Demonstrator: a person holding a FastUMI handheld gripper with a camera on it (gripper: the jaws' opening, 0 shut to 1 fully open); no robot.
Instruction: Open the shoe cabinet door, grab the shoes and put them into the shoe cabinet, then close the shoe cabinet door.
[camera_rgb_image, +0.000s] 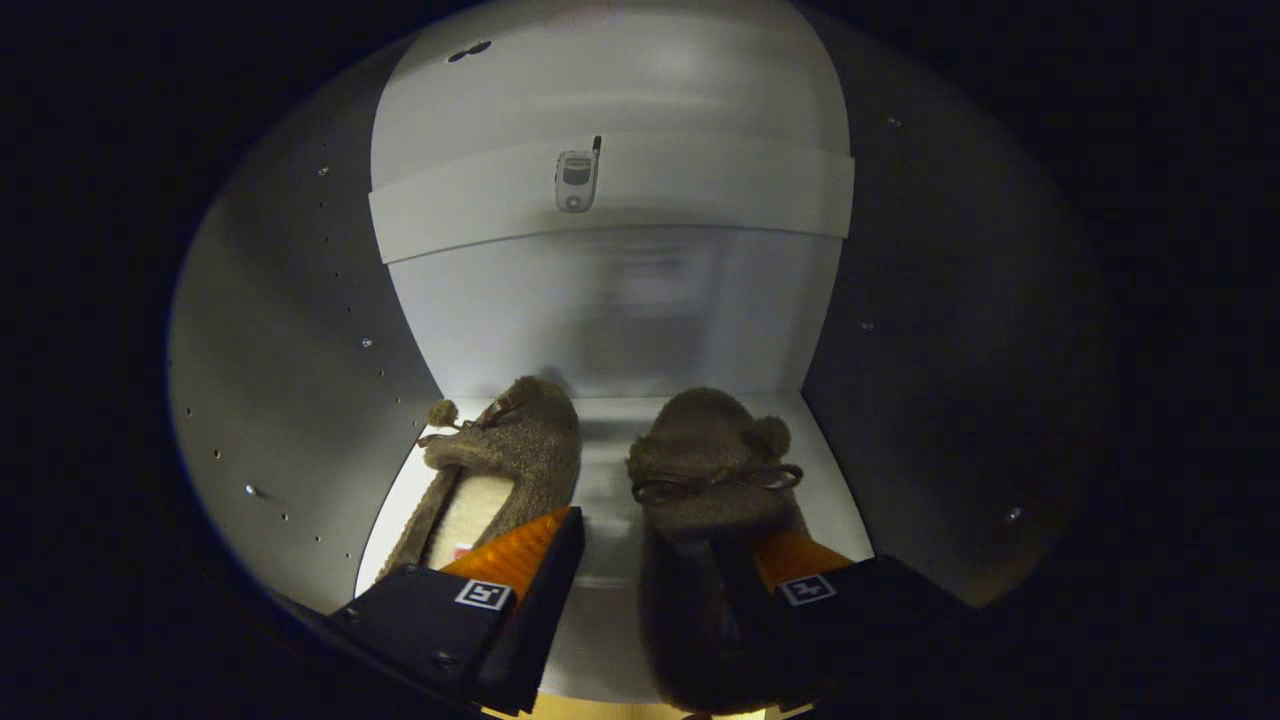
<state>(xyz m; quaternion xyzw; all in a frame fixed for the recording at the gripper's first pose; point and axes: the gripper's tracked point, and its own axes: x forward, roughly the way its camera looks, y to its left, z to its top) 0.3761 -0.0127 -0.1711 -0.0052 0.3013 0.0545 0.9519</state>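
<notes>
Straddling right slipper (712, 455): hand-held gripper (665, 560)

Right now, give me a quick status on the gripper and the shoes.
Gripper open inside cabinet. Left slipper and right slipper both on shelf, side by side. Nothing blocking.

Hand-held gripper (660, 570) fingers wide apart
</notes>
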